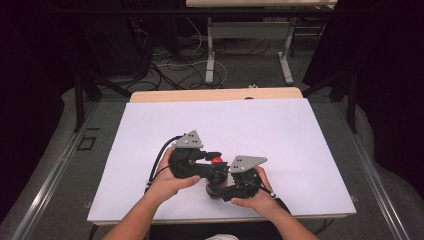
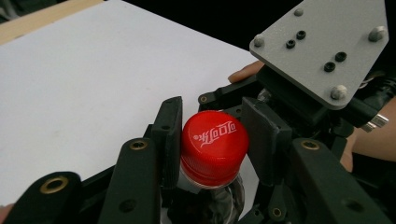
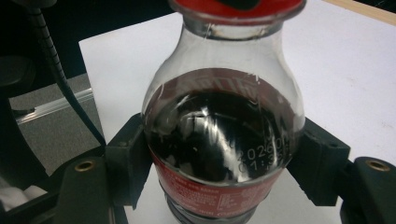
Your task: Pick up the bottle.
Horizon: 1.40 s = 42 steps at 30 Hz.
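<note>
A cola bottle (image 3: 223, 140) is clamped at its body by the right gripper (image 3: 223, 172), while its red cap (image 2: 214, 145) is pinched by the left gripper (image 2: 212, 135).

white table top (image 1: 280, 135), cables on floor (image 1: 175, 65), metal table legs (image 1: 210, 55)

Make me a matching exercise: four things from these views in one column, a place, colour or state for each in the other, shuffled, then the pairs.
Things:
1. cap
2. left tongs
3. right tongs
4. sheet

Descriptions:
A. shut on the bottle body
B. white, covers the tabletop
C. red, with white lettering on top
D. shut on the cap

Pairs: 1-C, 2-D, 3-A, 4-B
</note>
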Each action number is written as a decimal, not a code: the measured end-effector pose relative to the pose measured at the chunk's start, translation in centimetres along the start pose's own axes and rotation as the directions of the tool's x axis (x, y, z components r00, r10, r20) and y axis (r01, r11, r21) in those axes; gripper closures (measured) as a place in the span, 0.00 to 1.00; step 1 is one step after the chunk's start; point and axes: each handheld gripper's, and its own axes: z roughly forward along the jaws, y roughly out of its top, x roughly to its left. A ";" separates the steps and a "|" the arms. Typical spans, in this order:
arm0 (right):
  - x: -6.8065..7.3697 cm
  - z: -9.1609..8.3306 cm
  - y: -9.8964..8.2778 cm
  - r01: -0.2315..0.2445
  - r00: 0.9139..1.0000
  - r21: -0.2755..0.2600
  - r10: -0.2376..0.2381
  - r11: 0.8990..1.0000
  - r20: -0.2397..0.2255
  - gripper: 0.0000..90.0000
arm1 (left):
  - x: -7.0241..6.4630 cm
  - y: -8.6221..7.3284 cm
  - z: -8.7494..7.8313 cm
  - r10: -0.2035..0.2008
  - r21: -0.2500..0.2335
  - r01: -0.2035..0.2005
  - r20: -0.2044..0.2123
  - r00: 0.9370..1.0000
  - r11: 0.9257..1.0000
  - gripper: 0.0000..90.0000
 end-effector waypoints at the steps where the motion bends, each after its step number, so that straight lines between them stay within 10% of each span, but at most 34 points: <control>1: 0.0 0.0 0.0 0.004 1.000 0.003 -0.004 1.000 0.017 0.33 | -0.1 0.0 0.1 -0.005 -0.008 0.005 -0.018 1.000 1.000 0.67; 5: 0.2 0.0 0.0 -0.004 0.997 0.011 0.003 1.000 0.073 0.33 | -1.0 -0.1 0.3 -0.059 -0.023 0.056 -0.112 0.992 0.998 0.68; 7: 0.3 0.1 0.0 -0.004 0.995 0.009 0.003 1.000 0.097 0.33 | -2.1 -0.1 0.7 -0.086 -0.043 0.079 -0.203 0.975 0.996 0.68; 10: 0.3 0.1 0.0 -0.001 0.995 0.025 -0.001 1.000 0.105 0.33 | -2.3 -0.1 0.9 -0.083 -0.042 0.075 -0.221 0.972 0.996 0.67; 19: -0.3 -0.1 -0.1 -0.022 0.998 0.005 0.022 1.000 0.054 0.33 | -0.8 0.2 -0.8 -0.066 -0.050 0.061 -0.094 0.993 0.997 0.53; 36: 0.3 0.0 0.1 -0.009 1.000 0.009 0.009 1.000 0.000 0.33 | 0.2 0.0 0.1 -0.010 -0.042 0.012 0.027 1.000 0.999 0.66; 42: 0.2 0.2 0.0 -0.021 0.999 0.009 0.021 1.000 0.034 0.33 | -0.6 0.0 0.5 -0.024 -0.056 0.020 -0.080 0.997 0.998 0.68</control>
